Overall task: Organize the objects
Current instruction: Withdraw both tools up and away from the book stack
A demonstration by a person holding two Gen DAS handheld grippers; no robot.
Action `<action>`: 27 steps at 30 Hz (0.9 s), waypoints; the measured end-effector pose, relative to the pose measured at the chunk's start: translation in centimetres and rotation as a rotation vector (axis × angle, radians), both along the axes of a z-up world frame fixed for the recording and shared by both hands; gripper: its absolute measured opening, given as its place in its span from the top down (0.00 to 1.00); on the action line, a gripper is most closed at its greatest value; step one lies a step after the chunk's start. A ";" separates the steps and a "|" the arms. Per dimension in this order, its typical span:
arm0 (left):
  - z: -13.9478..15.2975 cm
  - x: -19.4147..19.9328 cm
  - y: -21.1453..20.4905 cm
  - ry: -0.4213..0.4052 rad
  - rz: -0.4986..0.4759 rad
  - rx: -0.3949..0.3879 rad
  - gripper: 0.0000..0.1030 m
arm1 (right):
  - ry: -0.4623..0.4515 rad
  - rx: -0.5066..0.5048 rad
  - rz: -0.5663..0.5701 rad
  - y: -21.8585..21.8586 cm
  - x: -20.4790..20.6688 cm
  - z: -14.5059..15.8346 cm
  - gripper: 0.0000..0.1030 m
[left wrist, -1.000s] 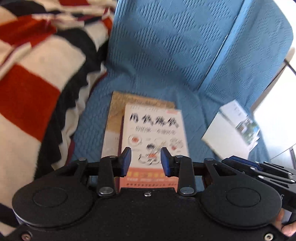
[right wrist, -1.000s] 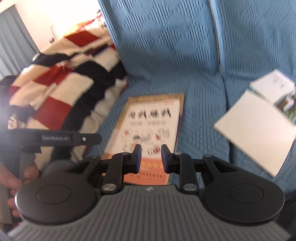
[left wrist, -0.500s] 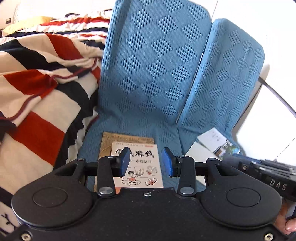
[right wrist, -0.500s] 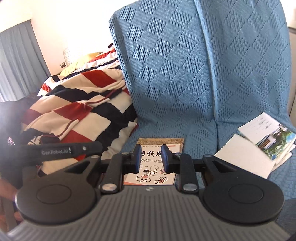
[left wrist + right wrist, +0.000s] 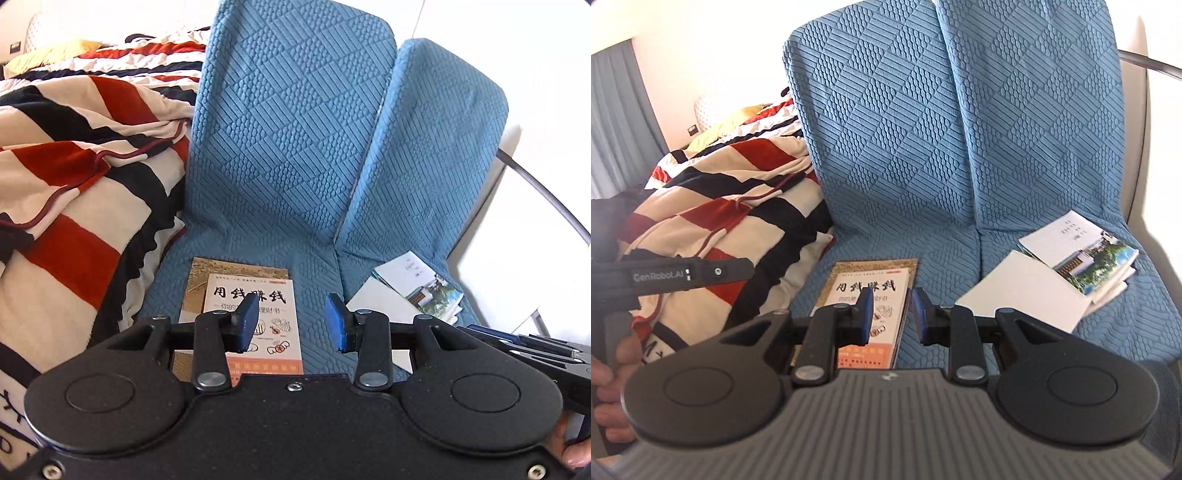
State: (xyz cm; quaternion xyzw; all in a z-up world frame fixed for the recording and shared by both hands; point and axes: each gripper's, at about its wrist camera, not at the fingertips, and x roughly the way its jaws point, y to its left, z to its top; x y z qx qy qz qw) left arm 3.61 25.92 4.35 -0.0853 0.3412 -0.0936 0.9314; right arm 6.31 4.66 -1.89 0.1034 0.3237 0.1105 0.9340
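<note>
Both hand-held grippers, left (image 5: 291, 323) and right (image 5: 892, 315), have pulled back, empty and released. Two books (image 5: 255, 314) lie stacked lower centre; the booklets (image 5: 1078, 254) at right remain unsorted.

Both wrist views near, angled down at blue seat (image 5: 295, 166); share stacked books (image 5: 871, 295).

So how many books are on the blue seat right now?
At least 4. Two are stacked at the seat's left: the white-covered book on a larger tan one. Two overlap at the right: a photo-cover book partly on a plain white one. More may lie beneath.
</note>
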 end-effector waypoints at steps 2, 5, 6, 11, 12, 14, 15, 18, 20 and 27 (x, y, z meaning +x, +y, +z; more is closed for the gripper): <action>-0.1 -0.4 -0.7 0.003 -0.006 0.010 0.63 | 0.000 -0.006 -0.004 0.0 -0.3 -0.1 0.75; -0.3 -0.9 -1.3 0.012 -0.016 -0.007 0.63 | 0.004 -0.004 -0.011 0.0 -0.8 -0.3 0.75; -0.3 -1.1 -1.6 0.013 -0.013 -0.003 0.63 | 0.008 -0.001 -0.009 0.0 -0.9 -0.4 0.75; -0.6 -1.5 -2.2 0.024 -0.020 -0.006 0.63 | 0.010 -0.018 -0.012 -0.3 -1.4 -0.8 0.75; -0.6 -1.6 -2.3 0.024 -0.018 0.003 0.63 | 0.012 -0.015 -0.014 -0.4 -1.4 -0.8 0.75; -0.7 -1.6 -2.6 0.021 -0.016 0.012 0.63 | 0.016 -0.018 -0.022 -0.7 -1.5 -1.0 0.75; -0.7 -1.6 -2.6 0.022 -0.013 0.007 0.62 | 0.019 -0.018 -0.025 -0.8 -1.5 -1.1 0.75; -0.7 -1.6 -2.9 0.023 -0.012 0.004 0.61 | 0.022 -0.020 -0.029 -1.3 -1.6 -1.1 0.75; -0.8 -1.6 -3.1 0.025 -0.011 0.002 0.61 | 0.020 -0.021 -0.032 -1.5 -1.6 -1.1 0.74; -1.1 -2.0 -3.5 0.042 -0.009 -0.002 0.60 | 0.028 -0.029 -0.050 -2.4 -1.9 -1.3 0.74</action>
